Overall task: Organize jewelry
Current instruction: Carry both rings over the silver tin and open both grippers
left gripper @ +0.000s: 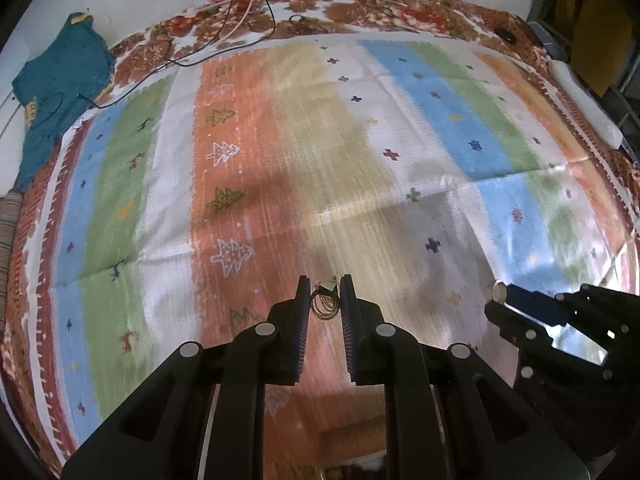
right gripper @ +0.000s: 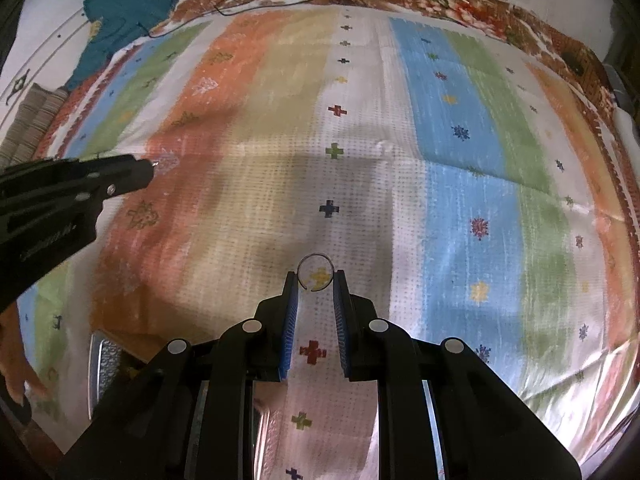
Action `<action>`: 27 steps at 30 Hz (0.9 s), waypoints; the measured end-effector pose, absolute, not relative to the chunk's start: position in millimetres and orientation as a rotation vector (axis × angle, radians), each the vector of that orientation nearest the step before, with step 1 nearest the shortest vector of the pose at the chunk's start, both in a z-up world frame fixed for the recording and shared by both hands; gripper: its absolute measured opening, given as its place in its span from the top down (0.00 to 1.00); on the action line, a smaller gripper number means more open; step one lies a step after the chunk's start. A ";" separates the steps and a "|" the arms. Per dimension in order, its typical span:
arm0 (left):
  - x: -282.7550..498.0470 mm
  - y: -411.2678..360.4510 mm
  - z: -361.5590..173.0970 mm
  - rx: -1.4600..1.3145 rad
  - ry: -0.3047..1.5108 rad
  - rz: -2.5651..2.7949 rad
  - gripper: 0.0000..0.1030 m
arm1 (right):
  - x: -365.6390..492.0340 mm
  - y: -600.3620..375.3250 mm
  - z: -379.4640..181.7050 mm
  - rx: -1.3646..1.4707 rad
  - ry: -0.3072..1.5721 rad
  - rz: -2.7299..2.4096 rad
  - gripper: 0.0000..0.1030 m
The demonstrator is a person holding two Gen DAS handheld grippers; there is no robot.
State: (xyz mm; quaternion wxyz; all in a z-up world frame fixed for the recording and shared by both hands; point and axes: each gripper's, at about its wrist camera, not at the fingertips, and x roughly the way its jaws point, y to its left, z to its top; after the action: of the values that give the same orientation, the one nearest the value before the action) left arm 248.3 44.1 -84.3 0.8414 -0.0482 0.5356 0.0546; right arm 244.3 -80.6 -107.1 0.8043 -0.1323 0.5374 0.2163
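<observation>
In the left wrist view my left gripper (left gripper: pixel 325 295) is shut on a small stack of thin gold bangles (left gripper: pixel 324 307) with a small tag, held between its fingertips above the striped cloth (left gripper: pixel 248 152). In the right wrist view my right gripper (right gripper: pixel 316 282) is shut on a thin silver hoop ring (right gripper: pixel 315 274), held by its sides above the cloth (right gripper: pixel 360 184). The right gripper shows at the right edge of the left wrist view (left gripper: pixel 500 292), and the left gripper shows at the left of the right wrist view (right gripper: pixel 150 168).
A striped plastic cloth with crosses and trees covers a brown floral bedspread (left gripper: pixel 360 4). A teal garment (left gripper: pixel 60 92) lies at the far left. Black and white cables (left gripper: pixel 240 20) run across the far edge. A metallic box edge (right gripper: pixel 102 364) sits low left in the right wrist view.
</observation>
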 end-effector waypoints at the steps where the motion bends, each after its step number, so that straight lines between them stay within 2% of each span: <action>1: 244.6 43.2 -81.5 -0.104 1.125 0.114 0.86 | 241.4 -80.6 -104.2 -0.289 1.141 0.465 0.82; 27: 155.9 16.4 -36.7 -0.108 1.026 0.072 0.86 | 172.9 -89.5 -62.9 -0.320 1.003 0.565 0.82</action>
State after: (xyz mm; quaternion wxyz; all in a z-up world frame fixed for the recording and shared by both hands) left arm 155.9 16.4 -36.7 0.8693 -0.0516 0.4904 0.0345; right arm 172.9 -89.5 -62.9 0.8267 -0.1507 0.4723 0.2660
